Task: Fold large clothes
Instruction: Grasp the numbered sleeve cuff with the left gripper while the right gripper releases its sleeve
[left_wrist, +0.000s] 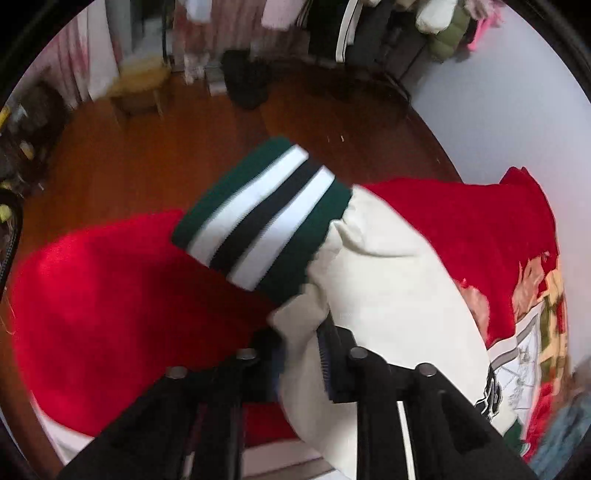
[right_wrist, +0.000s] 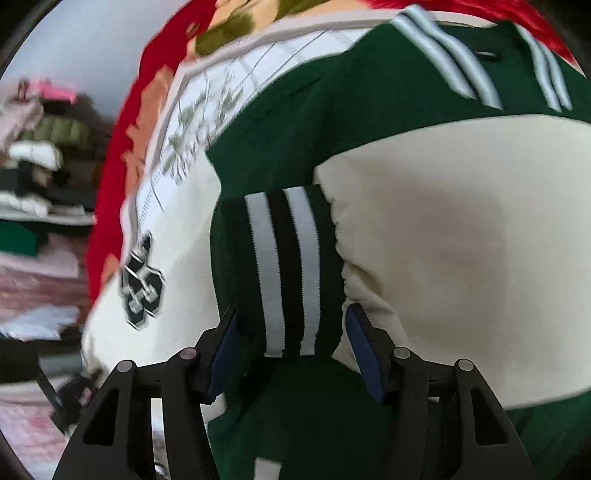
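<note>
A green and cream varsity jacket lies on a red patterned blanket (left_wrist: 96, 295). In the left wrist view my left gripper (left_wrist: 301, 354) is shut on the cream sleeve (left_wrist: 388, 295) just below its green, white and black striped cuff (left_wrist: 266, 218), which hangs lifted above the blanket. In the right wrist view my right gripper (right_wrist: 291, 339) has its jaws apart around the other striped cuff (right_wrist: 284, 266); its blue pads (right_wrist: 364, 347) stand on either side of the cuff. The jacket's green body (right_wrist: 369, 110) and cream sleeve (right_wrist: 461, 258) fill that view.
A brown wooden floor (left_wrist: 147, 155) lies beyond the blanket, with a small stool (left_wrist: 136, 88) and hanging clothes (left_wrist: 332, 26) at the back. A pale wall (left_wrist: 498, 92) is at the right. Piled clothes (right_wrist: 40, 155) sit to the left in the right wrist view.
</note>
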